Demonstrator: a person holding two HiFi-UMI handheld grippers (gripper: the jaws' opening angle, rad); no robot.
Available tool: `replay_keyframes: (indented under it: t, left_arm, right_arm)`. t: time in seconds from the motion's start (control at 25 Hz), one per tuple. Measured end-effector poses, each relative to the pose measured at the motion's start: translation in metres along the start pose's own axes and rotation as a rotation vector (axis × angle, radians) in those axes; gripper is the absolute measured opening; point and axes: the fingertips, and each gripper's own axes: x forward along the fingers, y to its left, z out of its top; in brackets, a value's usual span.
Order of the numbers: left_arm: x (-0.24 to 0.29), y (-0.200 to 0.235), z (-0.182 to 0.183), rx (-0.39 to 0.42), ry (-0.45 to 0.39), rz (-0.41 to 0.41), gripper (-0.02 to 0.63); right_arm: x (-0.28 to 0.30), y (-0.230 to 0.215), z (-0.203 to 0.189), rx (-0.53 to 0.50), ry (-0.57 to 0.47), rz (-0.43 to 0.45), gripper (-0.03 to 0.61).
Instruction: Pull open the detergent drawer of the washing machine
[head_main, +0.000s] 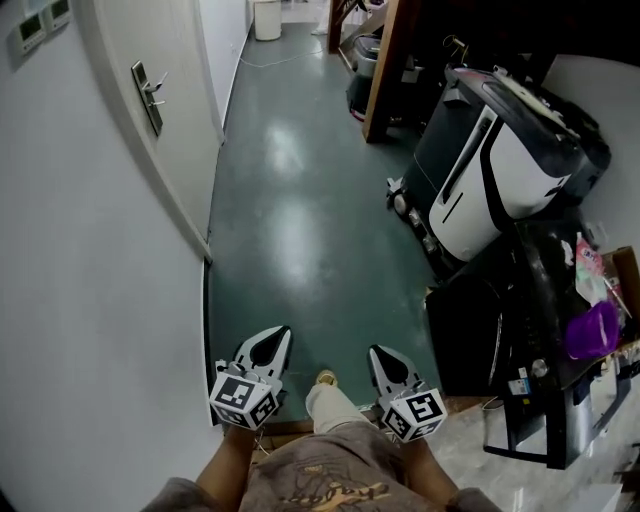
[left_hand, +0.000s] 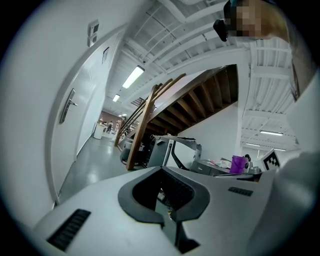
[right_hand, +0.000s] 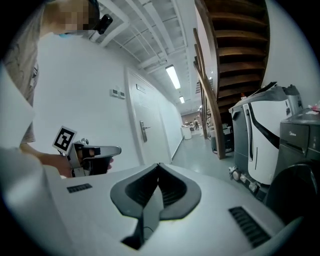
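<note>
Washing machine (right_hand: 300, 145) untouched; left gripper (left_hand: 162, 172), right gripper (right_hand: 159, 167) closed.

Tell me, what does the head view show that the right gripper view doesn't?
Only the head view: the purple cup on the cluttered right side and the person's shoe. Only the right gripper view: the ceiling light and the underside of the wooden stairs. Both: the white door, the green floor, the black-and-white machine, the left gripper and the right gripper, each with its jaws shut.
</note>
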Motion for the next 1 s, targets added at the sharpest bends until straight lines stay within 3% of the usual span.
replay_keyframes:
  t: [0.2,0.44,0.76,1.0]
  left_arm:
    - [0.066,0.01,0.041,-0.002,-0.002,0.017,0.02]
    - [0.111,0.002,0.098,0.014,-0.016,0.031,0.02]
    - [0.132,0.017,0.124,0.026,0.005,0.041,0.021]
    - [0.161,0.022,0.137,0.023,0.031,-0.048,0.02]
  right_arm:
    - [0.046,-0.045,0.038,0.001,-0.001,0.034,0.003]
    - [0.075,-0.067,0.084,0.025,-0.001,0.078,0.003]
    - [0.102,-0.078,0.114,0.041,-0.008,0.07,0.003]
    - [0.118,-0.081,0.134,0.032,-0.035,0.005,0.003]
